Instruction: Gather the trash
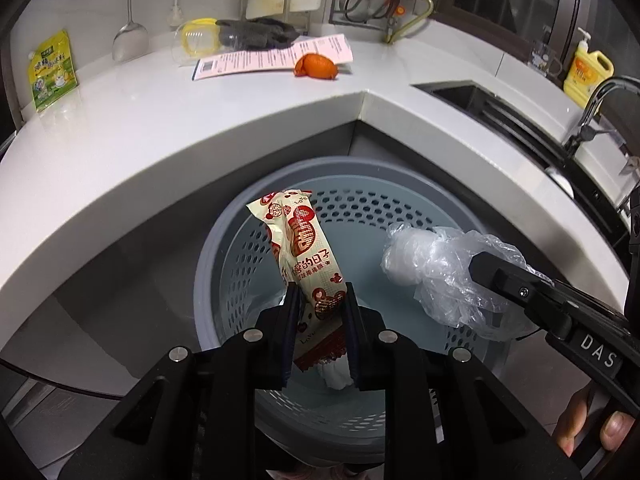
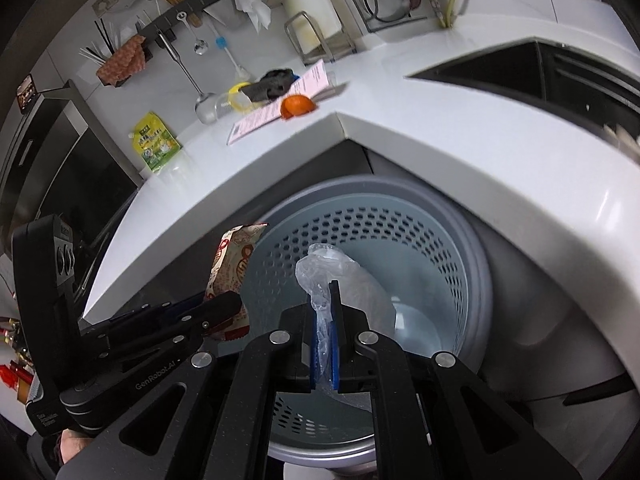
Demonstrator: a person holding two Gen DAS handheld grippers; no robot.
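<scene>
My left gripper (image 1: 320,300) is shut on a cream and red snack wrapper (image 1: 300,244) and holds it over the grey perforated bin (image 1: 240,264). My right gripper (image 2: 324,304) is shut on a crumpled clear plastic bag (image 2: 320,268) and holds it over the same bin (image 2: 476,280). The right gripper with the bag (image 1: 436,272) shows at the right of the left wrist view. The left gripper with the wrapper (image 2: 232,264) shows at the left of the right wrist view. A white crumpled piece (image 1: 338,374) lies in the bin.
The bin stands on the floor below the corner of a white counter (image 1: 200,120). On the counter lie an orange peel (image 1: 316,66), a pink paper sheet (image 1: 276,56), a green pouch (image 1: 52,72), a dark cloth (image 1: 256,32). A sink (image 1: 480,100) is at right.
</scene>
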